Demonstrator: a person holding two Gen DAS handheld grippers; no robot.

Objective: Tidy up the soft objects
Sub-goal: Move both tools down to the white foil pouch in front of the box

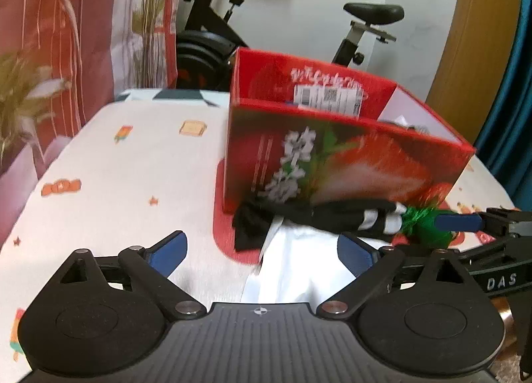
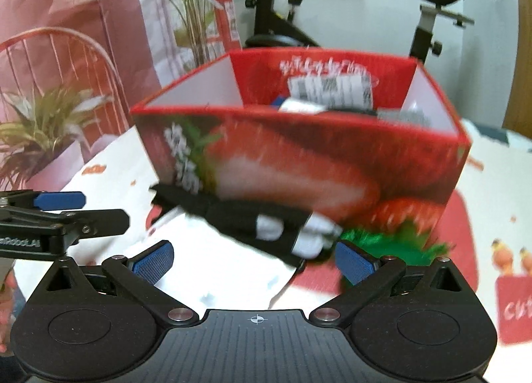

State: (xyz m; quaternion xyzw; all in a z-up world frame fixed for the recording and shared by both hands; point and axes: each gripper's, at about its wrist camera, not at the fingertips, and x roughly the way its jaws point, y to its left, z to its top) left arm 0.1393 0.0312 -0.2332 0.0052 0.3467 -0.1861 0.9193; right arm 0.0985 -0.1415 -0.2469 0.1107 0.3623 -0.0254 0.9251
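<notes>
A red strawberry-print box (image 1: 349, 157) stands open on the table; it fills the middle of the right wrist view (image 2: 299, 157), with several items inside. In front of it lie a black-and-white striped garment (image 1: 332, 220) (image 2: 266, 226), a white cloth (image 1: 292, 270) (image 2: 219, 270) and a green fuzzy thing (image 1: 422, 223) (image 2: 382, 243). My left gripper (image 1: 262, 251) is open and empty just short of the white cloth. My right gripper (image 2: 252, 258) is open and empty, its fingers either side of the striped garment's end. The right gripper's blue finger (image 1: 459, 221) touches the green thing in the left wrist view.
The table wears a white cloth (image 1: 116, 177) with small cartoon prints and a red patch under the box. An exercise bike (image 1: 365, 17) stands behind the table. A red wire chair (image 2: 60, 50) and potted plants (image 2: 43, 127) stand at the left. The left gripper (image 2: 50, 213) shows at left.
</notes>
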